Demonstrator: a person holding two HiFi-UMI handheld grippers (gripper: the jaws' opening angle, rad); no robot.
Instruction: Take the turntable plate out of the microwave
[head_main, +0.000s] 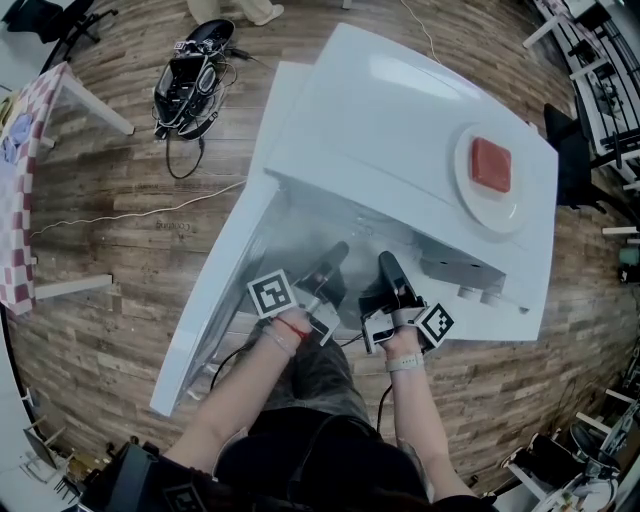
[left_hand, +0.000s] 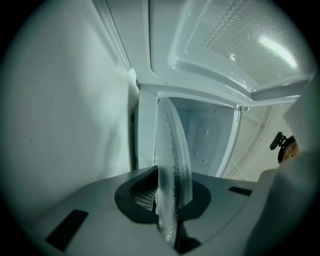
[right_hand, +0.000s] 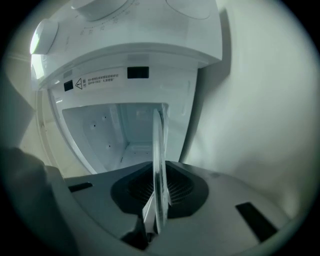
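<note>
The white microwave (head_main: 400, 120) stands with its door (head_main: 215, 290) swung open to the left. Both grippers reach into its mouth side by side. The clear glass turntable plate (head_main: 357, 250) lies between them, faint in the head view. My left gripper (head_main: 336, 254) is shut on the plate's rim; in the left gripper view the plate (left_hand: 172, 150) stands edge-on in that gripper (left_hand: 168, 202). My right gripper (head_main: 385, 266) is shut on the opposite rim; the right gripper view shows the plate (right_hand: 158, 150) edge-on in that gripper (right_hand: 158, 200), with the cavity behind.
A white dish (head_main: 470, 195) with a red block (head_main: 491, 165) sits on top of the microwave. The control knobs (head_main: 470, 293) lie right of my right gripper. On the wooden floor are a black device (head_main: 192, 75), a cable (head_main: 130, 212) and a checkered table (head_main: 20, 180).
</note>
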